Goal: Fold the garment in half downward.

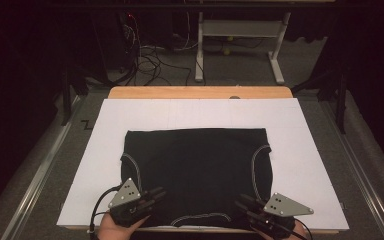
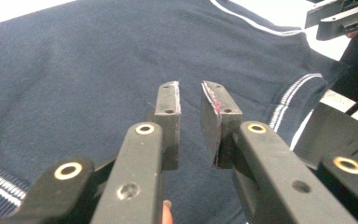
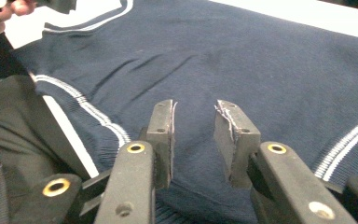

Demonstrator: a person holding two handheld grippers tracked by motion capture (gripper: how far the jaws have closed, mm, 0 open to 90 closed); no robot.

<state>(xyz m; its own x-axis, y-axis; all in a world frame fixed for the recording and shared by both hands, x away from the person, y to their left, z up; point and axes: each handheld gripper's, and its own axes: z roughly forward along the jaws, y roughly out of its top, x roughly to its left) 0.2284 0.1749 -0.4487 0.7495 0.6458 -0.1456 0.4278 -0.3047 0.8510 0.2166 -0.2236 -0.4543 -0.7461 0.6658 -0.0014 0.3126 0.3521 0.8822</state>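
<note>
A dark navy garment (image 1: 195,170) with white striped trim lies flat on the white board (image 1: 305,150). My left gripper (image 1: 157,192) rests at the garment's near left corner, pointing inward. In the left gripper view the left gripper (image 2: 190,86) hovers over the navy cloth (image 2: 74,70), jaws closed to a narrow slit with nothing between them. My right gripper (image 1: 240,200) sits at the near right corner. In the right gripper view the right gripper (image 3: 196,105) stands over the cloth (image 3: 261,56), jaws clearly apart and empty. A striped collar band (image 3: 88,109) lies just left of it.
The board lies on a wooden table (image 1: 200,92) with bare white margins around the garment. Beyond the table stand a white desk frame (image 1: 240,30) and loose cables (image 1: 150,60) on the floor. Metal rails (image 1: 35,175) run along both sides.
</note>
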